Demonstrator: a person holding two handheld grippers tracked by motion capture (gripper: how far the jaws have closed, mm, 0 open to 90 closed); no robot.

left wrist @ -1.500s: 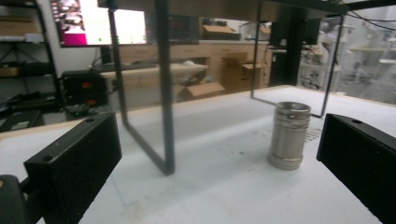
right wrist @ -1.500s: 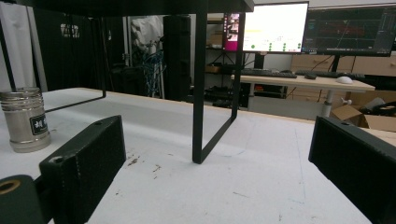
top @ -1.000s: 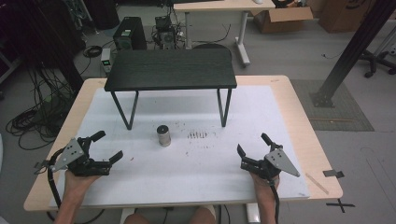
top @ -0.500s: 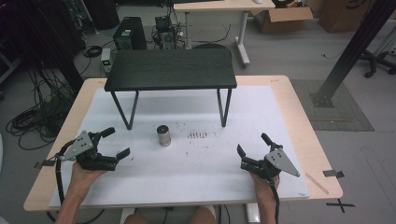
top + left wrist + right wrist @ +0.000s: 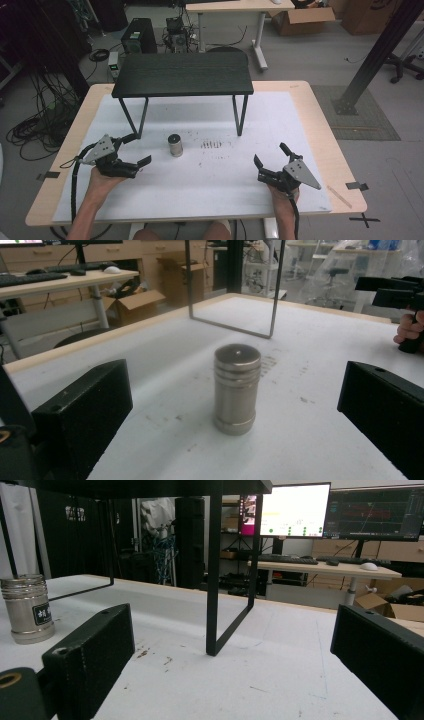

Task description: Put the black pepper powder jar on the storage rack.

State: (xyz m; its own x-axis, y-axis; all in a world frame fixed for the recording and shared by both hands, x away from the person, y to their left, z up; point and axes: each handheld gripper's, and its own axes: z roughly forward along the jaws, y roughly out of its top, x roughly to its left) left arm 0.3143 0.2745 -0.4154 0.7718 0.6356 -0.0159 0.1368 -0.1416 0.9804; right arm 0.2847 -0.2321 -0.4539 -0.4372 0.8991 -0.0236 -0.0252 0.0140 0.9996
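Note:
A small ribbed metal canister [image 5: 175,145] stands upright on the white mat, just in front of the black low table [image 5: 182,74]. My left gripper [image 5: 140,148] is open, a short way to the canister's left and pointing at it. In the left gripper view the canister [image 5: 236,390] stands centred beyond the two wide-apart jaws, with nothing between them. My right gripper [image 5: 270,154] is open and empty at the mat's front right. In the right gripper view the canister [image 5: 27,609] sits far left, and a black table leg [image 5: 214,580] is straight ahead.
The low table's thin legs [image 5: 241,114] stand on the mat behind the canister. Dark specks [image 5: 211,145] mark the mat to the canister's right. A small stick [image 5: 339,196] lies at the table's front right edge. Desks, monitors and boxes stand beyond.
My left gripper has moved forward and to the right, closer to the canister, staying open. The right gripper and the canister have not moved.

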